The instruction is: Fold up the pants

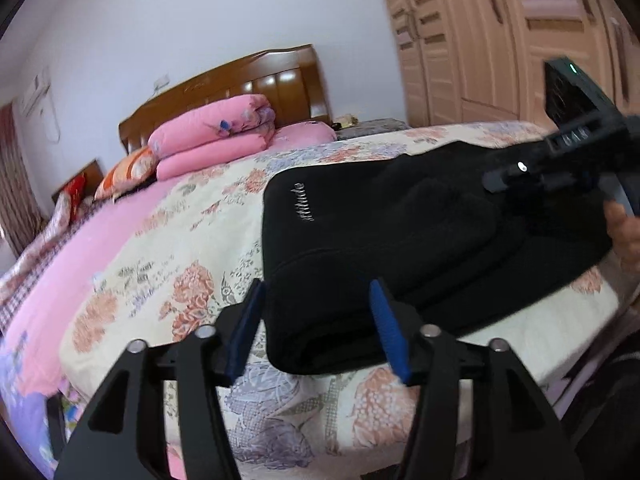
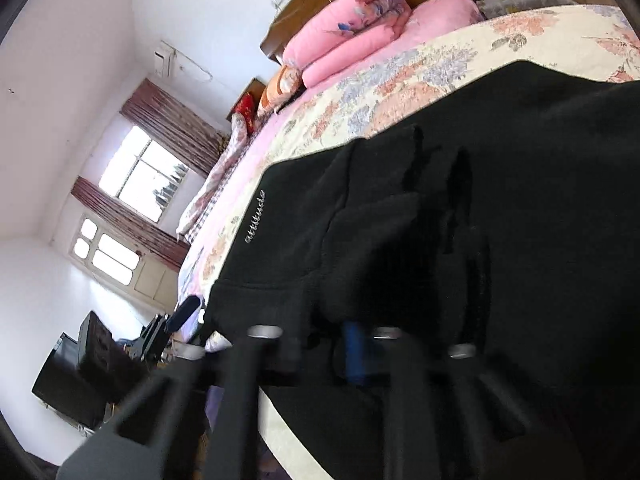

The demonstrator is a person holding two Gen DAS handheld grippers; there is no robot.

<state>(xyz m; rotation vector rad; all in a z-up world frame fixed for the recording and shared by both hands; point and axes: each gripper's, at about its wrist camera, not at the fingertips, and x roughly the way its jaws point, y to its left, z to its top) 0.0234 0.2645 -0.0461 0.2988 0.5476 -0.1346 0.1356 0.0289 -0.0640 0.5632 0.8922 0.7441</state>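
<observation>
Black pants (image 1: 400, 240) lying folded in a thick stack on the floral bedspread (image 1: 180, 248), near the bed's close edge; white "attitude" lettering (image 1: 307, 202) visible on the top layer near the left side. Left gripper (image 1: 316, 328) open, blue-padded fingers (image 1: 386, 328) spread wide, hovering at the stack's near left corner, corner sitting between the fingers, contact not clear. Right gripper (image 1: 496, 182) seen from the left wrist view over the right part of the pants, held by a hand (image 1: 624, 228) at the frame edge; tips dark against dark fabric. From the right wrist view, right gripper (image 2: 324, 344) blurred and pressed low into the black cloth (image 2: 480, 200), one blue finger pad (image 2: 356, 348) showing, the other lost in fabric; open or closed: cannot tell. Fabric bunched with folds just ahead of that gripper. Same lettering (image 2: 256, 216) readable there, close to the pants' left edge. Pink folded quilt (image 1: 216, 136) stacked at the head of the bed against the wooden headboard (image 1: 240, 84), orange patterned pillow (image 1: 128, 172) beside it, well apart from the pants. Pink sheet (image 1: 100, 240) along the far side of the bedspread. Wooden wardrobe (image 1: 480, 40) behind the bed. Window with dark red curtains (image 2: 160, 116) and a dark TV screen (image 2: 68, 388) in the right wrist view, far from the work area.
</observation>
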